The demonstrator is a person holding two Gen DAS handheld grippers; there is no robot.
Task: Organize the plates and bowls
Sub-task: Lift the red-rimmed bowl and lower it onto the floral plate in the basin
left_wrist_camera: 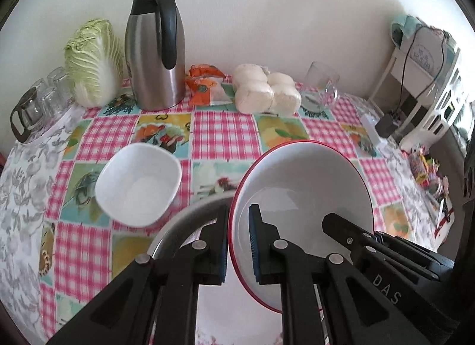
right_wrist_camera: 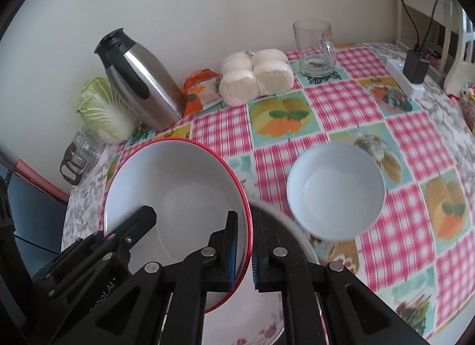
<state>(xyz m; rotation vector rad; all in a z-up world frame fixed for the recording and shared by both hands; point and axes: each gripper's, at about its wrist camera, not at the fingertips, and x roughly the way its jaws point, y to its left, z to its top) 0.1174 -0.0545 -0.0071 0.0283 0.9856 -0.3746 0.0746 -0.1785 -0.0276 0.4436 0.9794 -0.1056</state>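
Note:
A large white bowl with a red rim (left_wrist_camera: 302, 184) (right_wrist_camera: 178, 184) is held between both grippers above a wider floral plate (left_wrist_camera: 184, 214) (right_wrist_camera: 279, 324). My left gripper (left_wrist_camera: 240, 244) is shut on the bowl's left rim. My right gripper (right_wrist_camera: 244, 251) is shut on its right rim. Each view shows the other gripper's fingers on the far side of the bowl. A small white bowl (left_wrist_camera: 139, 183) (right_wrist_camera: 335, 190) sits on the checked tablecloth, beside the big bowl, empty.
Along the wall stand a steel thermos jug (left_wrist_camera: 156, 48) (right_wrist_camera: 142, 83), a napa cabbage (left_wrist_camera: 92, 63), a bag of steamed buns (left_wrist_camera: 267, 89) (right_wrist_camera: 255, 77), an orange packet (left_wrist_camera: 207, 83), a glass mug (left_wrist_camera: 322, 86) (right_wrist_camera: 316, 48) and small glasses (left_wrist_camera: 38, 104). A power strip (right_wrist_camera: 406, 77) lies right.

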